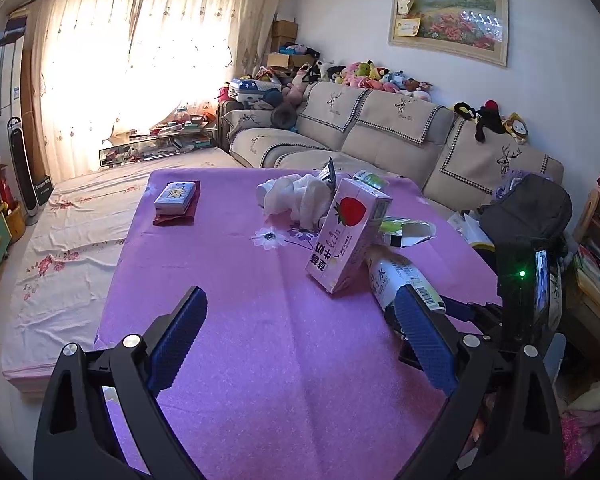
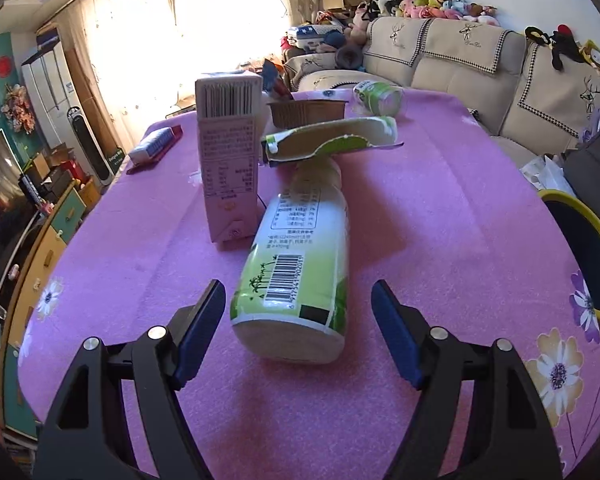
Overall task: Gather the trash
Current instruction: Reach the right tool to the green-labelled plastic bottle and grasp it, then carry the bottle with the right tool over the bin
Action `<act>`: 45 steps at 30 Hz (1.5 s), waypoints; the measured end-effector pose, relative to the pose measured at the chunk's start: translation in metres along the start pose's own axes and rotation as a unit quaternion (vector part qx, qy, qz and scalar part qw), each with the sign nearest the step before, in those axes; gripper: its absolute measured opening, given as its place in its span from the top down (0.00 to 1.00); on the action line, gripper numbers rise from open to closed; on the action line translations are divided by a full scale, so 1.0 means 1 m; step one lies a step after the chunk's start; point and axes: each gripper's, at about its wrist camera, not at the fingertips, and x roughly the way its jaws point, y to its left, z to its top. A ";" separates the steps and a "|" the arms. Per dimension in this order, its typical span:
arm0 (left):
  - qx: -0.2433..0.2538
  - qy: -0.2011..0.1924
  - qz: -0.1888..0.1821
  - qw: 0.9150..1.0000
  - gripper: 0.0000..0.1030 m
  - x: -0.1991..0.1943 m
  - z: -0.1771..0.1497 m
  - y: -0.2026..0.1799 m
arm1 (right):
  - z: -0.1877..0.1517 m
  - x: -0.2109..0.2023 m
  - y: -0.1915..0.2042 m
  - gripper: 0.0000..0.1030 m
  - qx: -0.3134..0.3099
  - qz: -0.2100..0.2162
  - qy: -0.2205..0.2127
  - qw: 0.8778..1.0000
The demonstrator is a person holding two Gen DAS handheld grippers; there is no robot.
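On fuzzy pink tablecloth (image 2: 440,220), cylindrical plastic bottle (image 2: 296,264) lies beside boxy carton (image 2: 228,160).

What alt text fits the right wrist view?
An open right gripper flanks the base of a bottle lying on a pink tablecloth. An upright carton stands just left of it, more trash behind.

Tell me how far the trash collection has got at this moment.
Nothing looks collected yet. Both grippers are open: the right gripper straddles the lying green-labelled bottle; the left gripper holds nothing. Left: strawberry milk carton, crumpled tissues, flattened green carton, foil cup.
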 end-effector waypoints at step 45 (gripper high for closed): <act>0.031 0.030 -0.015 0.999 0.09 0.024 -0.015 -0.039 | 0.001 -0.143 -0.112 0.52 0.050 0.045 -0.052 0.996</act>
